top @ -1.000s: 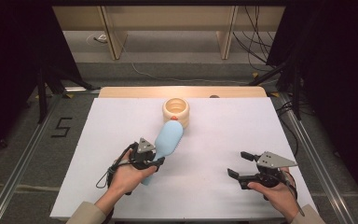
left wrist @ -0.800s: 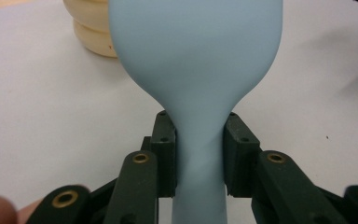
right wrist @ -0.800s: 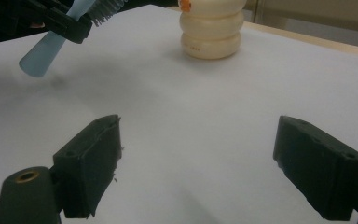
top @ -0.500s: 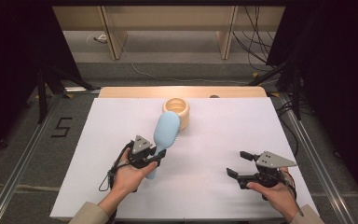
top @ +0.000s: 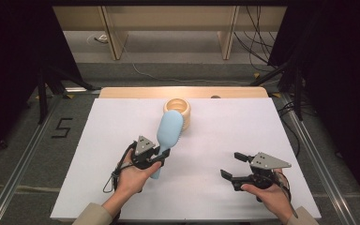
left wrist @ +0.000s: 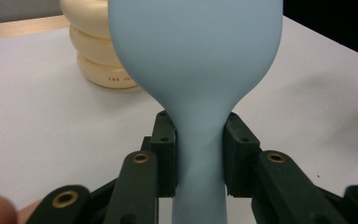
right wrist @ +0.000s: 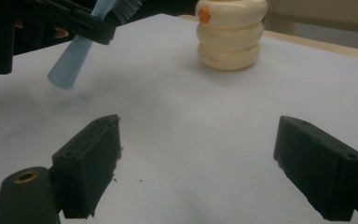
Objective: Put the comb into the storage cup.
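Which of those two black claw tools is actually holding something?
The left gripper, at the left of the high view: its jaws are clamped on the handle of the pale blue hairbrush. The right gripper is spread wide open over bare table, holding nothing.

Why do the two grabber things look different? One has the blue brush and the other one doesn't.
The left hand-held gripper is shut on the blue hairbrush, pinching its narrow neck; the right hand-held gripper is open and holds nothing. The left one is lifted, keeping the brush off the white table; the right one sits low, close to it. Both have black jaws and a grey plate on top.
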The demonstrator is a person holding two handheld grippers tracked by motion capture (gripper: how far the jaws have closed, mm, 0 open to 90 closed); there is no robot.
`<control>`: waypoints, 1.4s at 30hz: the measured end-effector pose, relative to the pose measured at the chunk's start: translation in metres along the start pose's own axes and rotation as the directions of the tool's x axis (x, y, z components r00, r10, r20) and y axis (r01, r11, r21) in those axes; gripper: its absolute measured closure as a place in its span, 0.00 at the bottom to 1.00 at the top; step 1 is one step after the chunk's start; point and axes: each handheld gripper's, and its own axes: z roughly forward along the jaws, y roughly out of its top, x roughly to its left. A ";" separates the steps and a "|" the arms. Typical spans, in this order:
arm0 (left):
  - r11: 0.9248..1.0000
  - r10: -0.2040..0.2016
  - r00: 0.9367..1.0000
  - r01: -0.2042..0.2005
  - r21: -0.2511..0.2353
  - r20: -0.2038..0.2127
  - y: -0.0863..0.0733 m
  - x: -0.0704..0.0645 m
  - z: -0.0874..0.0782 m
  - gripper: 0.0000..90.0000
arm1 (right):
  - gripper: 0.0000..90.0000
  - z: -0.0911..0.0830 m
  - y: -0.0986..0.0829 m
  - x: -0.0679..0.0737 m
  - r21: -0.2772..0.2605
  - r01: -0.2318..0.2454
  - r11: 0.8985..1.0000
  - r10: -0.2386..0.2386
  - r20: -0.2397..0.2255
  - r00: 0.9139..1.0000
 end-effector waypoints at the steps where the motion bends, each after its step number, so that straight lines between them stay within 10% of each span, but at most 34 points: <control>1: 1.000 0.000 1.000 0.000 -0.002 0.000 0.000 -0.001 0.000 0.77 | 0.18 0.002 0.000 0.002 0.001 0.001 1.000 -0.001 -0.005 1.000; 42: 1.000 0.011 1.000 -0.010 -0.007 0.020 0.004 -0.018 0.007 0.77 | 0.17 0.064 0.012 0.049 0.003 -0.085 0.996 0.085 -0.078 0.993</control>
